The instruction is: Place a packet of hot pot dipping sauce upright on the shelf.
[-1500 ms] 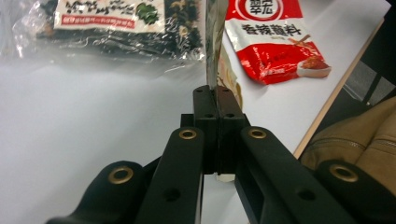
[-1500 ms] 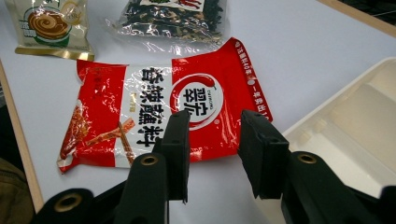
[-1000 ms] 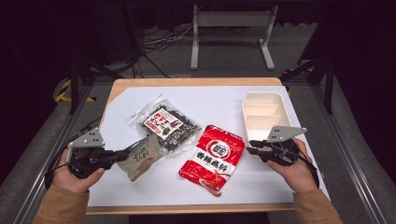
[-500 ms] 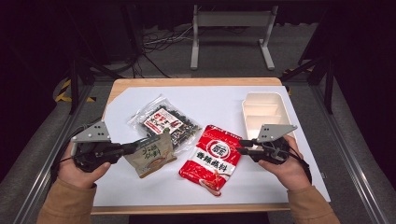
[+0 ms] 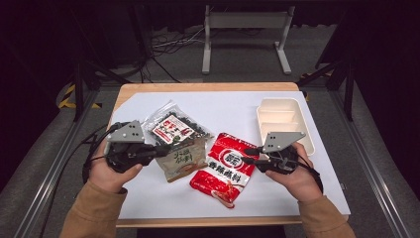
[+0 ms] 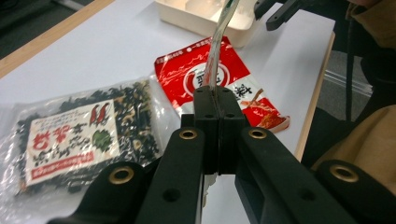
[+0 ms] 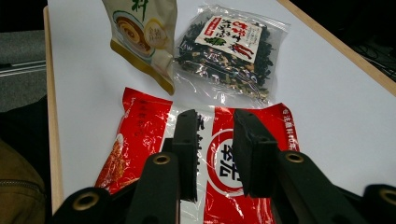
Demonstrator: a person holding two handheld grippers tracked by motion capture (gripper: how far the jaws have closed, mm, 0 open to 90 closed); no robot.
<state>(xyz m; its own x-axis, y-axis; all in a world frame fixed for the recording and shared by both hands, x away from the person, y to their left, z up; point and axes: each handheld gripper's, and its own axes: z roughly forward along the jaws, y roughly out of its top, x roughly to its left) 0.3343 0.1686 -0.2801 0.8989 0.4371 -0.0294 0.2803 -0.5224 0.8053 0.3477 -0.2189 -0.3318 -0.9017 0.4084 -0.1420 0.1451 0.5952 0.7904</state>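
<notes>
Left gripper [image 5: 161, 150], jaws clamped tight on the beige pouch [image 5: 184, 159], has lifted it off the table and swung it right, now lower center of the high view, beside the red pouch [image 5: 225, 168]. Right gripper [image 5: 249, 155] has drifted over the red pouch, jaws part open, empty. Probably a carry toward the tray [image 5: 283, 106].

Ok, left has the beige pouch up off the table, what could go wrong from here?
The left gripper pinches only the thin edge of the beige pouch, so it may slip or swing. It hangs close over the clear dried-mix bag and may drag it. The right gripper, fingers open over the red packet, may nudge it.
</notes>
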